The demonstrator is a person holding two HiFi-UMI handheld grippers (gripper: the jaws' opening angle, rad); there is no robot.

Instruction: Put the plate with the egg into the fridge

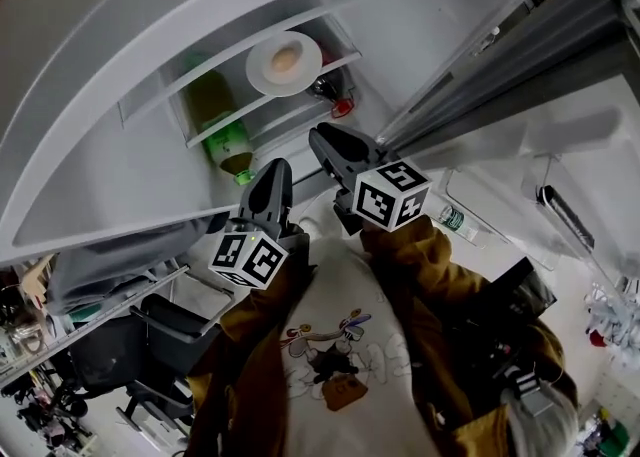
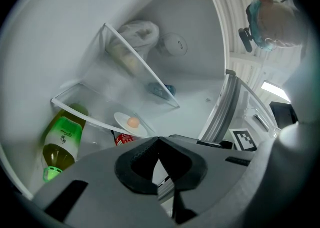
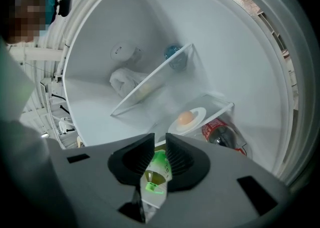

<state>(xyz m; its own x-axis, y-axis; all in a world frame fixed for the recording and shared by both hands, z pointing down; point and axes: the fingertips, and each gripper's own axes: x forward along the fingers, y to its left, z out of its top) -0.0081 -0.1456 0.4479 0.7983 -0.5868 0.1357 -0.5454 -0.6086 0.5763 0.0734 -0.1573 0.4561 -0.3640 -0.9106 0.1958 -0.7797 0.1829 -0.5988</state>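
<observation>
Head view has the plate already sitting inside the fridge, flat on a glass shelf, with the egg in the middle of it, so I'd say the main job is basically done. Neither tool is touching it. The left tool and the right tool both hang out in front of the open fridge, well apart from the plate, pointing in at it. In the left gripper view the left tool's jaws are pressed together with nothing pinched between them, and you can see the plate and egg further in, past the tips. In the right gripper view the right tool's jaws are spread a bit and empty. The green bottle shows up in the gap, but that's just lying deeper in the fridge below the shelf, not gripped. There's also a red-label bottle lying just beside the plate's shelf, lower down, and some wrapped stuff on the shelf above that I can't really identify. The plate looks level and fully on the shelf, not hanging off the edge as far as I can tell. So what's left? Honestly not much: the fridge is open, so maybe shutting it, though the task doesn't ask for that.
</observation>
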